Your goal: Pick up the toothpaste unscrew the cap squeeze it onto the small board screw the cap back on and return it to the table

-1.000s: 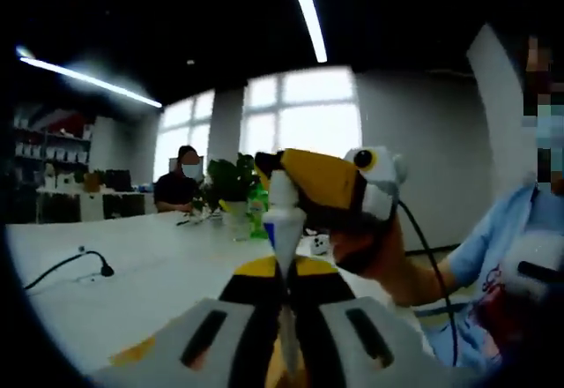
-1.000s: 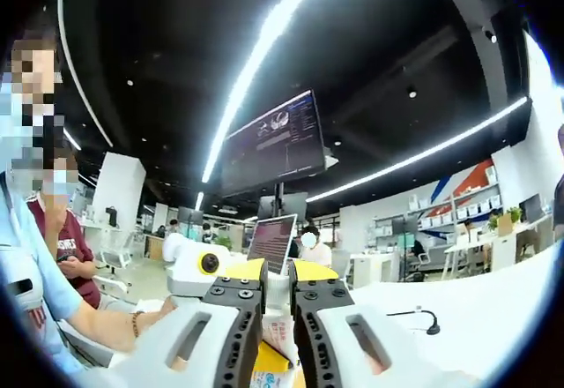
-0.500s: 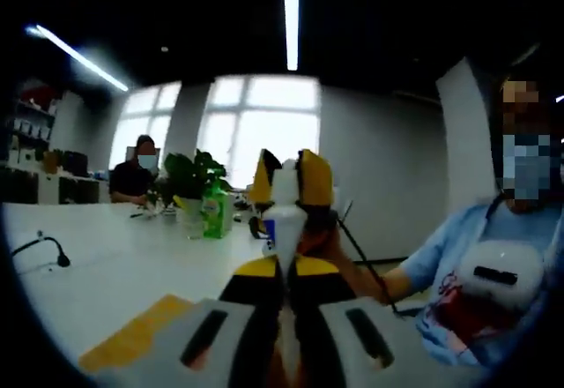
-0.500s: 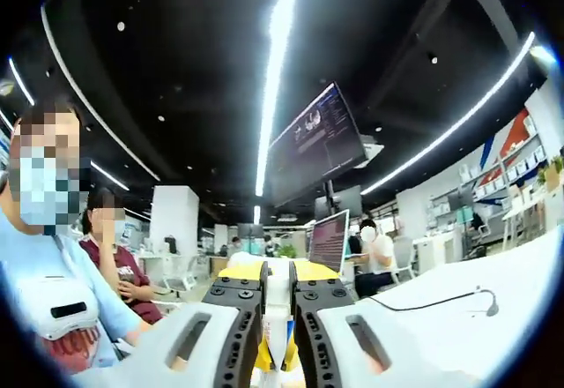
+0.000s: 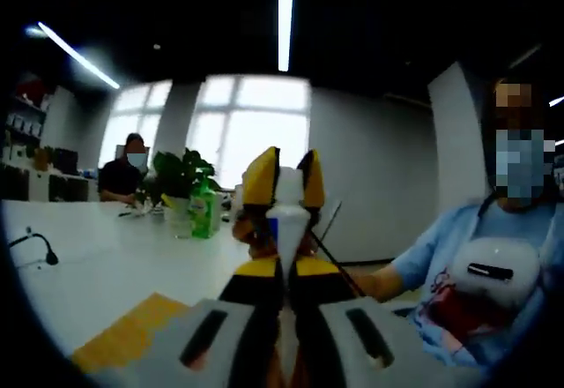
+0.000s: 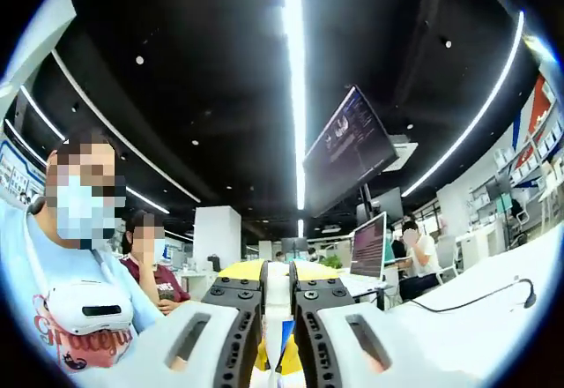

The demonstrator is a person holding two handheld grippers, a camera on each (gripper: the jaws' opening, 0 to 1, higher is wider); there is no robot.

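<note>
White toothpaste (image 5: 286, 229) clamped between both hand-held grippers.

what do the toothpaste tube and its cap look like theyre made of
The toothpaste tube looks like soft plastic, white with a blue band and a smooth tapering wall. The cap, clamped by the right gripper, looks like hard matte white plastic, though it is too blurred to be sure.

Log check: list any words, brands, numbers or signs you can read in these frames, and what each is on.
Nothing reads clearly.
Red script on the person's shirt: too blurred.
Hanging screen: text too small.
Laptop screen: too small.
Blue label on the toothpaste tube: blurred.
Green bottle: label blurred.
</note>
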